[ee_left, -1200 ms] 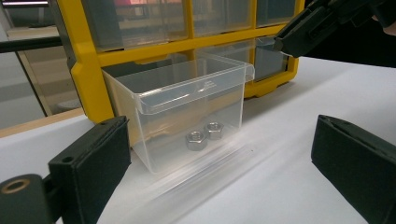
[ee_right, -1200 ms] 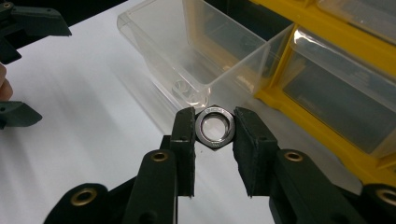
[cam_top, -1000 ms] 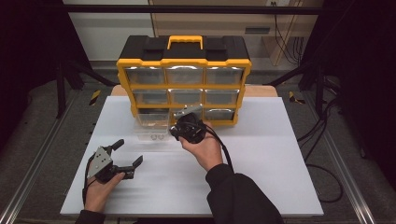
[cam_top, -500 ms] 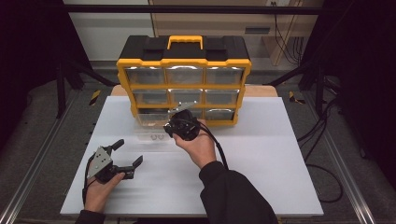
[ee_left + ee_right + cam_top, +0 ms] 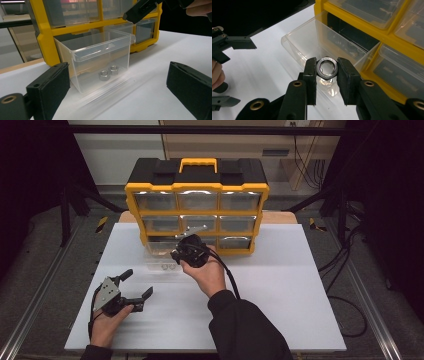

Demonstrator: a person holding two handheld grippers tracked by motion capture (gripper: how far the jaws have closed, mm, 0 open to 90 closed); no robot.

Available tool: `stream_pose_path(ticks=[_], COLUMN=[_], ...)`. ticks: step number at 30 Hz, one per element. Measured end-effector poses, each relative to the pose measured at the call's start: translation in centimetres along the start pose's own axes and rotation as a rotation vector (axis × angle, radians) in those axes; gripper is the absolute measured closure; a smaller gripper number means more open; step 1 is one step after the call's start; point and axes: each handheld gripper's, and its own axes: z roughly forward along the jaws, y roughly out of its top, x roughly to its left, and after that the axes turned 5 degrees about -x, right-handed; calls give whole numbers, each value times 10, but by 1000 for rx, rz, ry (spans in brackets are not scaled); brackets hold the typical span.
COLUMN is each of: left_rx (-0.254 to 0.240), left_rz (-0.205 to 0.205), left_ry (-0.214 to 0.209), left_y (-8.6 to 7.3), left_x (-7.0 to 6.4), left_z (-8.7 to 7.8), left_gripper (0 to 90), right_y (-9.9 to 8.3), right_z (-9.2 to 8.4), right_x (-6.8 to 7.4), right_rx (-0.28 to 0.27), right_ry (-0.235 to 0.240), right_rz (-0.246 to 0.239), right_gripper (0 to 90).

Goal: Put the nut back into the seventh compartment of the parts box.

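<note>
My right gripper (image 5: 326,67) is shut on a steel hex nut (image 5: 326,68), its pads pressing on both sides. It hangs just above a clear plastic drawer (image 5: 312,42) pulled out of the yellow organiser (image 5: 196,190). In the high view the right gripper (image 5: 186,251) hovers by the organiser's bottom row, over the clear drawer (image 5: 162,254). Two hex nuts (image 5: 108,72) lie on the drawer's floor (image 5: 100,57). My left gripper (image 5: 135,285) rests open on the white table, front left, with nothing between its jaws. Its camera looks at the drawer.
The organiser has a black lid, a yellow handle (image 5: 199,165) and rows of clear drawers. The white tabletop (image 5: 280,285) stretches wide to the right and front. Dark stands and cables (image 5: 345,265) flank the table.
My right gripper has drifted a little left with the nut, from beside the organiser's front to over the pulled-out drawer. The left gripper has stayed put.
</note>
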Motion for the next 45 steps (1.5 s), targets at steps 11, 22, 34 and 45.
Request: stream_pose_path(ticks=[11, 22, 34, 45], left_rx=[0, 0, 0, 1], left_rz=[-2, -2, -3, -1], left_ry=[2, 2, 2, 1], left_y=[0, 0, 0, 0], left_x=[0, 0, 1, 0], left_z=[0, 0, 0, 1], left_gripper=[43, 42, 43, 43], right_y=[1, 1, 0, -3], right_z=[6, 9, 14, -10], right_x=[2, 3, -3, 2], right_rx=[-7, -12, -48, -72], right_ry=[2, 1, -43, -84], right_rz=[12, 16, 77, 9], right_gripper=[698, 698, 545, 288])
